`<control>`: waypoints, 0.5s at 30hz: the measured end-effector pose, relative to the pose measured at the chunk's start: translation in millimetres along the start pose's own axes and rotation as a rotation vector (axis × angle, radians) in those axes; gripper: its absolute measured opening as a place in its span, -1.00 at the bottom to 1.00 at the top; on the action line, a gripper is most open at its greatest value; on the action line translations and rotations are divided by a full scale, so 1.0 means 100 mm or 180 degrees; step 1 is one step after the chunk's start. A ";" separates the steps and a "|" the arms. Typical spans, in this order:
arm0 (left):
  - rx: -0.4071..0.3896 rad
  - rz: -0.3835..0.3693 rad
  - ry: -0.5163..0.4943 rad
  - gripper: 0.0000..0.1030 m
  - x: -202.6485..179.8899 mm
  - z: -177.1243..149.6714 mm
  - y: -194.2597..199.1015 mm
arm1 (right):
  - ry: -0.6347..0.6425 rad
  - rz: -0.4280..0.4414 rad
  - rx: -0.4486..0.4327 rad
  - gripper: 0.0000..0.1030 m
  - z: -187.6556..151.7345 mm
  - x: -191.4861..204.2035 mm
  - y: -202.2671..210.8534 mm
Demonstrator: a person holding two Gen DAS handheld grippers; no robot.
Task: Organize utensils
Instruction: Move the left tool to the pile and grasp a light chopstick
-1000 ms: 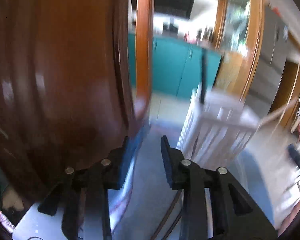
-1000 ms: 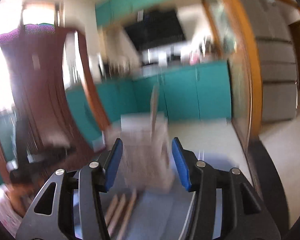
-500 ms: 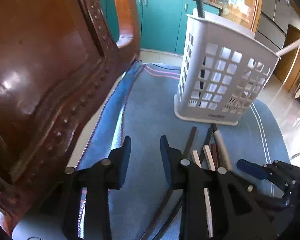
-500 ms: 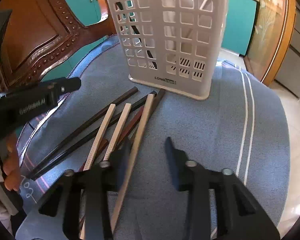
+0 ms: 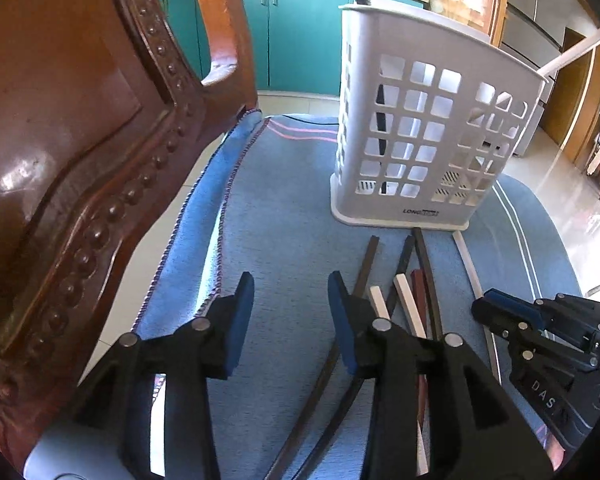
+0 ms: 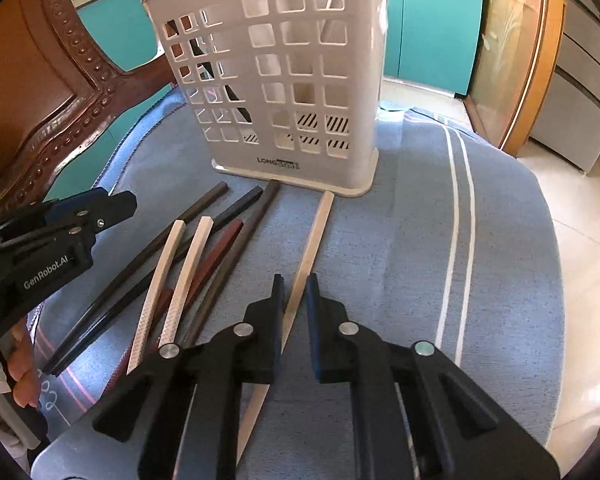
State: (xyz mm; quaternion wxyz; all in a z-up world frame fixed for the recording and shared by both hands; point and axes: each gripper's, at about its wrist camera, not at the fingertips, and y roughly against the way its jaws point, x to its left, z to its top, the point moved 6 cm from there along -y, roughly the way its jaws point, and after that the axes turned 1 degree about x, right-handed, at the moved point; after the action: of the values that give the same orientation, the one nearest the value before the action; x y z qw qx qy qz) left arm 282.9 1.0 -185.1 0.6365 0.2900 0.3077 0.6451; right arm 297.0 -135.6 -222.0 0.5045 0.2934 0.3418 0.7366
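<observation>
- Right wrist view: the right gripper points down at a pale chopstick that lies alone on the blue cloth.
- Its fingers have just been closing and now stand narrowly apart, with the chopstick running between them. Whether the pads press on it cannot be told.
- The far end of that chopstick almost touches the base of the white basket.
- Left of it lies a loose fan of chopsticks: two pale, one reddish, several dark.
- The left gripper hovers over the left edge of that fan, held in a person's hand.
- Left wrist view: the left gripper has just been opening. Its fingers stand released, with only cloth between them.
- The fan of chopsticks lies just right of its right finger; one dark stick passes under that finger.
- The basket stands upright on the cloth beyond the chopsticks, well ahead of both grippers. A dark stick and a pale one lean inside it, rising above the rim.
- The cloth covers a rounded worktop, pale where bare at the left edge.
- A carved wooden chair with stud trim stands close on the left.
- Teal cabinets and a tiled floor fill the room behind.
</observation>
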 end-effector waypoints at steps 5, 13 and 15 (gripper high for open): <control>0.0032 -0.0029 -0.0058 -0.18 -0.11 -0.04 -0.07 | -0.0002 0.0000 -0.0004 -0.77 -0.09 0.07 0.04; 0.0071 -0.0121 -0.0190 -0.14 -0.28 -0.11 -0.09 | -0.0102 -0.0045 -0.0010 -0.77 -0.08 0.01 0.03; 0.0078 -0.0129 -0.0211 -0.12 -0.30 -0.13 -0.07 | -0.0094 -0.0050 -0.0010 -0.77 -0.08 0.01 0.03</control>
State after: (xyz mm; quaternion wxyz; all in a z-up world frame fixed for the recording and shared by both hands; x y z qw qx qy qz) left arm 278.4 -29.4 -198.2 0.6557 0.3127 0.3001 0.6183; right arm 288.7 -137.2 -224.6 0.5158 0.3007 0.3355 0.7287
